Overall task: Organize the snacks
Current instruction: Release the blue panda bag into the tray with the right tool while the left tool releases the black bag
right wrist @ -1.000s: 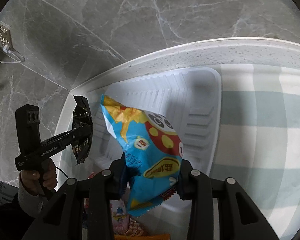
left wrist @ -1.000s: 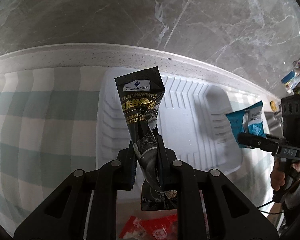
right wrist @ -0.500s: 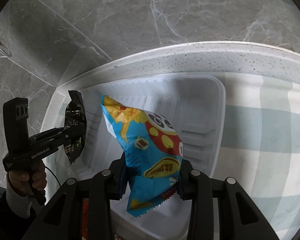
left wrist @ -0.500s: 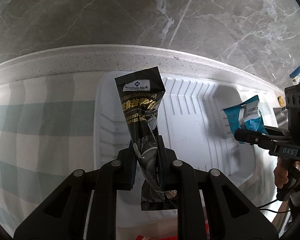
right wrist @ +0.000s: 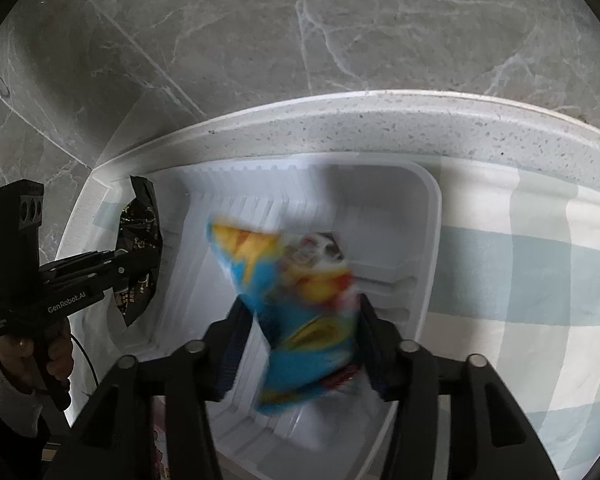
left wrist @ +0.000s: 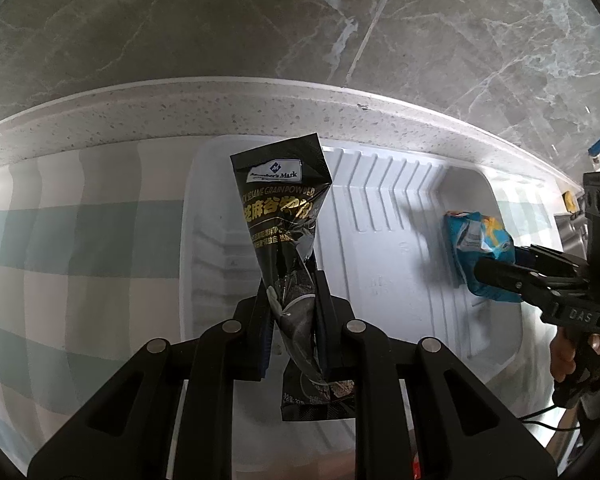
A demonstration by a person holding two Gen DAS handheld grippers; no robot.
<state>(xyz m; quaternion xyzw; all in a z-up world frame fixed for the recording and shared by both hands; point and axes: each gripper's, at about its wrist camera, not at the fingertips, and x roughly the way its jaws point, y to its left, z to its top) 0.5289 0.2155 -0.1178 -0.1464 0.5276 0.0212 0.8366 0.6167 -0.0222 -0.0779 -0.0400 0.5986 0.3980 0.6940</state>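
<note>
Speckled counter [left wrist: 140, 116], checked cloth [left wrist: 60, 240] on it, white tray [left wrist: 400, 248] atop.

Both grippers have advanced over the white tray [left wrist: 380, 240], which now fills more of each view. The right gripper [right wrist: 300, 316] has opened its fingers [right wrist: 236, 332] wider than before; the blue snack bag [right wrist: 300, 300], sharp earlier, is now motion-blurred and tilted toward 1 o'clock. In the left wrist view the blue snack bag [left wrist: 480, 256] has dropped lower, toward the tray floor at 3 o'clock.
</note>
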